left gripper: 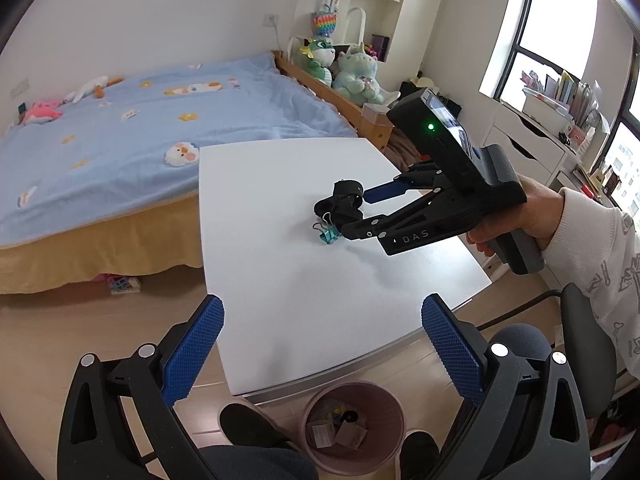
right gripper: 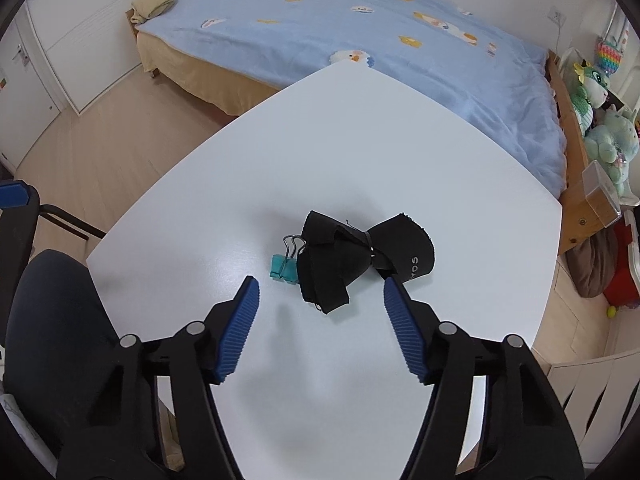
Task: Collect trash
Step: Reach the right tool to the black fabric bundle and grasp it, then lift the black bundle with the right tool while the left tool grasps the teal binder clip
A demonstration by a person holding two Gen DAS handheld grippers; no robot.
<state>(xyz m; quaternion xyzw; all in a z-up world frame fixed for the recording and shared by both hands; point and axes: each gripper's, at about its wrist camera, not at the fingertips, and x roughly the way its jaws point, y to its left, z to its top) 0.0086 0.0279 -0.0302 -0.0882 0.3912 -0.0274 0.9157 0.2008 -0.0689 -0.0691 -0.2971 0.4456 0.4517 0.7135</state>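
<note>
1 black fabric scrap (right gripper: 344,258) on the white counter (right gripper: 360,152), about mid-surface, crumpled and tied at a waist into a bow-like shape. In the right wrist view its long axis runs roughly left-right, tilted slightly; the flared end with white lettering points right, toward the bed (right gripper: 360,20) side. 1 teal binder clip (right gripper: 285,267) touches its left edge, wire handles pointing up-left, away from the camera.

Right gripper (right gripper: 322,300): fingers spread wide, low over the counter, just short of the scrap. The right finger tip is at or touching the scrap's lower right edge; the left finger is apart, near the clip. Nothing is pinched. In the left wrist view the right gripper (left gripper: 352,216) comes in from the right, nose angled down-left at the scrap (left gripper: 340,204). The person's right hand (left gripper: 520,220) is wrapped on the handle, with 1 green LED lit on the body.

Left gripper (left gripper: 322,340): fingers spread, empty, held back over the near counter edge (left gripper: 320,320), well apart from the scrap and aimed across the counter.

1 pink trash bin (left gripper: 354,426) on the floor below the near edge, with several bits inside; count unclear. 2 dark shoes (left gripper: 252,420) flank it. 2 large plush toys (left gripper: 340,66) past the bed's foot.
</note>
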